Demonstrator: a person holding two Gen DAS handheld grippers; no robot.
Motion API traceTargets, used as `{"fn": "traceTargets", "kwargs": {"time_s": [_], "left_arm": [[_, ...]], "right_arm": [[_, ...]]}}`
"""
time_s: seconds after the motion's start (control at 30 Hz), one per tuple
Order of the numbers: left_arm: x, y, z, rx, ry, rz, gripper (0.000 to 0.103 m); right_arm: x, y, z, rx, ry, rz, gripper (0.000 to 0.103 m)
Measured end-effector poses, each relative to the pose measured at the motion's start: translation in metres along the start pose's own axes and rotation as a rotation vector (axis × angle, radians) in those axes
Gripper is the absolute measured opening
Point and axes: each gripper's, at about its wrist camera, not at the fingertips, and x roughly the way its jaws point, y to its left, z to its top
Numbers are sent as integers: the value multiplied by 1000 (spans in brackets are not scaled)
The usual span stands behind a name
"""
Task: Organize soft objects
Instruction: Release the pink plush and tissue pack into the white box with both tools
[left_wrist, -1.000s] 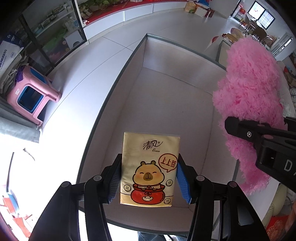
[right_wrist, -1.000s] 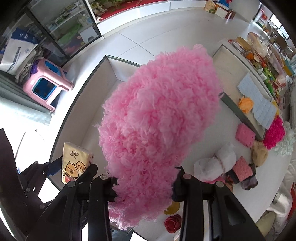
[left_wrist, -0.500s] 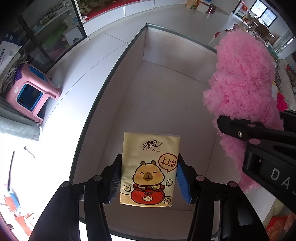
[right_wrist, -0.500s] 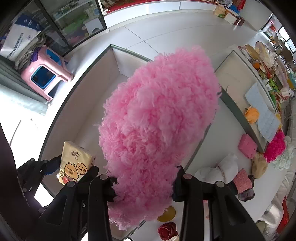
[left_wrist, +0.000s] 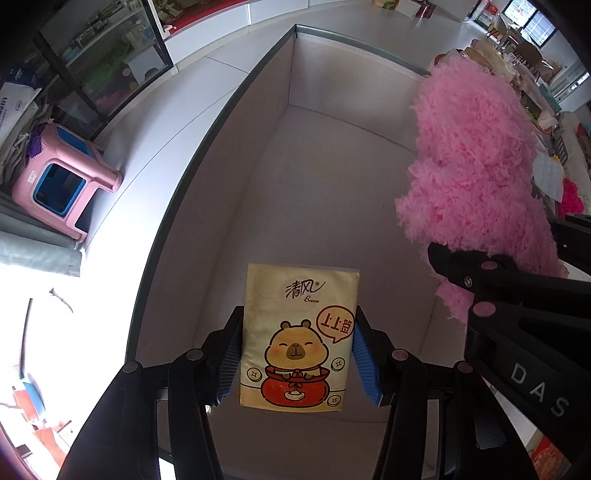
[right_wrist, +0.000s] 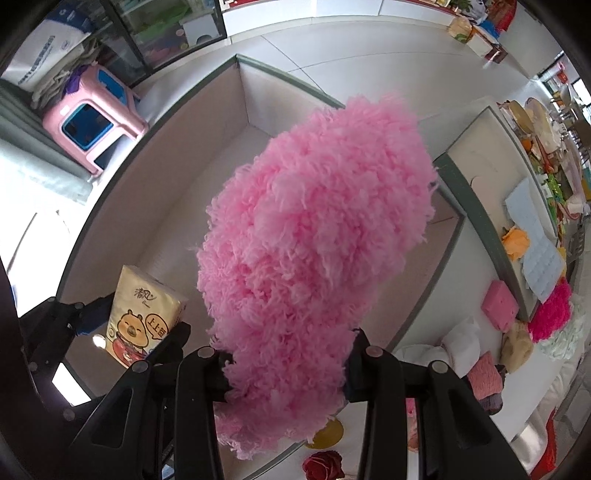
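My left gripper (left_wrist: 298, 343) is shut on a yellow tissue pack (left_wrist: 297, 334) with a cartoon capybara, held above the near end of a long beige bin (left_wrist: 325, 155). My right gripper (right_wrist: 284, 365) is shut on a big fluffy pink object (right_wrist: 317, 236), held over the same bin (right_wrist: 192, 184). The pink object shows at the right in the left wrist view (left_wrist: 476, 166). The tissue pack shows at lower left in the right wrist view (right_wrist: 144, 317). The bin's floor looks bare.
A second bin (right_wrist: 476, 155) stands to the right. Several soft items lie on the white table at right: a pink sponge (right_wrist: 500, 304), a magenta fluffy ball (right_wrist: 550, 314), an orange item (right_wrist: 515, 238), a red rose (right_wrist: 325, 463). A pink stool (left_wrist: 62, 181) stands on the floor at left.
The right gripper has carried the pink fluffy object leftward, further over the bin. The left gripper and tissue pack have held steady over the bin's near end.
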Motion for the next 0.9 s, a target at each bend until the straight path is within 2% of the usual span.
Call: {"fn": "traceTargets", "kwargs": {"time_s": [0.2,0.27,0.33,0.37,0.4,0.43,0.5,0.6,0.7,0.9], "left_arm": [[1,-2,0,0,3,12,55],[1,-4,0,-2,-3,22,57],[0,-4,-1,-9,-15,36,65],[-1,-5,-1,-12,-15,37,78],[-1,-5,-2,-16,-12,32,89],[-2,-5,-3,-19,-16,28,92],[-5,-6,-3,-25,-28,29,102],[-8,-6,-3,-32,-38,36,102],[-10,-6,-5,-38,-34,43,102],[-15,-9,-9,-30,-25,31,102]], "right_arm": [[4,-1,-1,-4,14,-3,42],[5,-1,-1,-8,19,4,46],[4,1,1,-19,20,5,59],[4,1,1,-24,17,2,65],[3,1,1,-26,14,0,76],[1,0,1,-23,9,0,82],[-2,0,0,-19,2,4,82],[-7,-2,0,-12,-14,1,85],[-13,-3,-1,-6,-37,-10,103],[-26,-12,-7,33,-75,-12,103]]}}
